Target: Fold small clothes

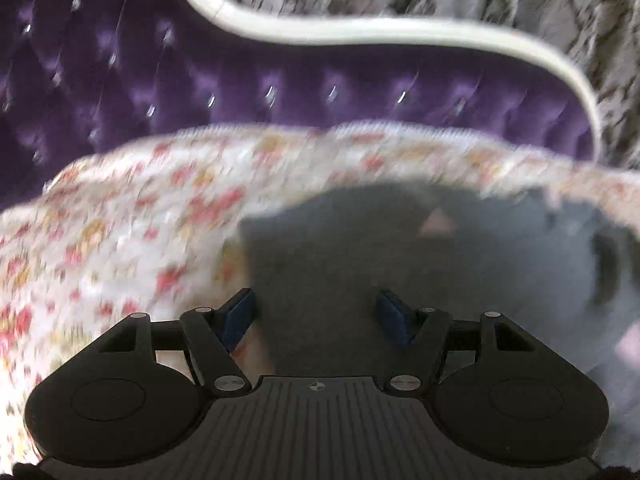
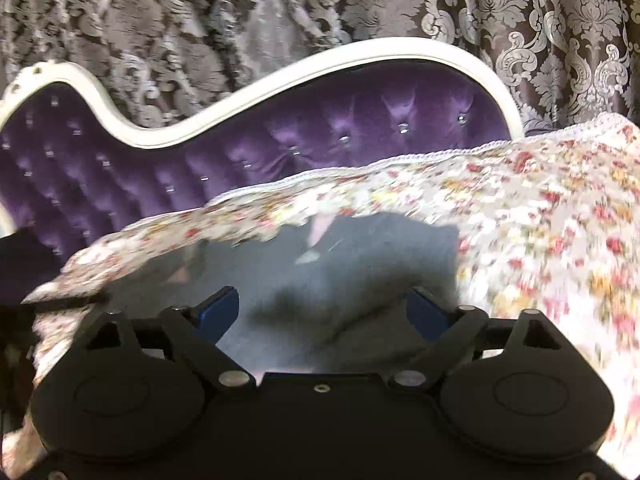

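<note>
I hold both claws, left [image 1: 316,312] and right [image 2: 324,312], spread over the grey garment [image 1: 340,264]; blurred views risk pinching the floral cover [image 1: 120,220] too.

Home interior, likely bedroom or sitting room. Purple button-tufted velvet backrest [image 2: 280,136] with curved white frame [image 2: 248,96] at 12 o'clock. Damask curtain [image 2: 520,20] behind it. Floral crochet-edged cover [image 2: 540,220] spread at 3 o'clock; blur hides finer detail.

— Where's the left wrist view looking from?
— Low and close over the floral bedspread [image 1: 120,220], facing the purple headboard [image 1: 280,88] across the frame's top.
— And the right?
— Equally near; same headboard [image 2: 320,128], curtain [image 2: 200,20] above.
</note>
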`<state>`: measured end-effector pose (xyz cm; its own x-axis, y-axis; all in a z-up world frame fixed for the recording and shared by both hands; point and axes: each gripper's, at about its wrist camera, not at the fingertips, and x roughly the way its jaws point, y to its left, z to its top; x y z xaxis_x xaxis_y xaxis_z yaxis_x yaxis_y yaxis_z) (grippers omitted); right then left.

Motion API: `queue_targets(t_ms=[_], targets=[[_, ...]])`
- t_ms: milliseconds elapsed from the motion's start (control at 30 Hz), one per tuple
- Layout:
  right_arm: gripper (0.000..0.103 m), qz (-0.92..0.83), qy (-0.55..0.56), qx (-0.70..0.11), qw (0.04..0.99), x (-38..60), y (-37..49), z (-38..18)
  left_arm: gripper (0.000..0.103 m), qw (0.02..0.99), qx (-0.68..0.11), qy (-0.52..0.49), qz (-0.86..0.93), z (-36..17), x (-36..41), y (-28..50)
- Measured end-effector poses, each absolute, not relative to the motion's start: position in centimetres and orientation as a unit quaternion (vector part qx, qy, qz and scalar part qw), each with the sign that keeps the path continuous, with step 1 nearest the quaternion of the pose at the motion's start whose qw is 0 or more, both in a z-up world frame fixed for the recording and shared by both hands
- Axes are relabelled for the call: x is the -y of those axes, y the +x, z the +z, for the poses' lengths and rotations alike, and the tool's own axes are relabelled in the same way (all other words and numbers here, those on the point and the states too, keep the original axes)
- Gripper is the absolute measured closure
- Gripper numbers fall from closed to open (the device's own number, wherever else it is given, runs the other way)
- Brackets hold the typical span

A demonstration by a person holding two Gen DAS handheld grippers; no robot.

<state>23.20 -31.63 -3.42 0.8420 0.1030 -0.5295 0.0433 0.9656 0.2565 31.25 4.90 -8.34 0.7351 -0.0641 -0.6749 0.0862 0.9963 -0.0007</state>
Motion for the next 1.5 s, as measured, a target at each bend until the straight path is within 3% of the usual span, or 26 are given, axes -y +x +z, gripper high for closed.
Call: queue_targets(t_ms=[33, 100, 267, 333, 367, 400, 433, 633, 867, 900, 1033, 1167, 1433, 1500], targets=[[0.017, 0.012, 0.124, -0.283, 0.951, 31.8, 23.8, -3.6, 0.033, 0.938, -0.345, -0.003, -0.042, -8.9, -5.3, 30.8], [0.033, -0.002, 0.105, -0.292, 0.951, 31.9, 25.2, -4.3, 0.031, 0.942, -0.333, -0.016, -0.039, -9.2, -5.8, 30.2], [0.036, -0.018, 0.078, -0.315, 0.946, 31.7, 27.2, -5.9, 0.029, 0.941, -0.338, -0.013, -0.035, -9.0, -5.4, 30.6], [0.044, -0.022, 0.074, -0.323, 0.943, 31.7, 27.6, -6.4, 0.028, 0.941, -0.336, -0.013, -0.034, -9.0, -5.4, 30.6], [0.058, -0.024, 0.077, -0.328, 0.941, 31.7, 27.8, -6.6, 0.028, 0.941, -0.336, -0.013, -0.034, -8.9, -5.3, 30.6], [0.085, -0.029, 0.078, -0.333, 0.939, 31.7, 27.9, -6.7, 0.028, 0.941, -0.336, -0.014, -0.035, -9.4, -5.6, 30.2], [0.087, -0.028, 0.08, -0.334, 0.939, 31.7, 27.9, -6.6, 0.028, 0.941, -0.336, -0.015, -0.036, -9.4, -5.7, 30.2], [0.087, -0.059, 0.102, -0.312, 0.943, 32.9, 25.1, -4.6, 0.028, 0.941, -0.335, -0.016, -0.033, -9.5, -5.7, 30.3], [0.084, -0.066, 0.116, -0.35, 0.927, 34.7, 25.0, -6.9, 0.025, 0.938, -0.346, -0.009, -0.031, -9.4, -5.7, 30.5], [0.079, -0.064, 0.115, -0.355, 0.926, 34.6, 25.1, -6.7, 0.025, 0.936, -0.35, -0.007, -0.031, -9.3, -5.7, 30.4], [0.072, -0.069, 0.084, -0.382, 0.918, 33.7, 24.8, -6.1, 0.024, 0.93, -0.366, -0.003, -0.035, -8.8, -6.1, 29.9], [0.043, -0.092, 0.073, -0.372, 0.921, 33.1, 23.6, -5.1, 0.024, 0.926, -0.377, -0.005, -0.037, -8.4, -6.5, 29.3], [0.044, -0.021, 0.056, -0.295, 0.954, 29.1, 23.6, -3.1, 0.017, 0.929, -0.37, -0.005, -0.025, -8.8, -6.2, 29.2], [0.051, 0.002, 0.044, -0.296, 0.954, 27.4, 24.9, -3.4, 0.016, 0.929, -0.369, -0.006, -0.025, -8.8, -6.3, 29.2]])
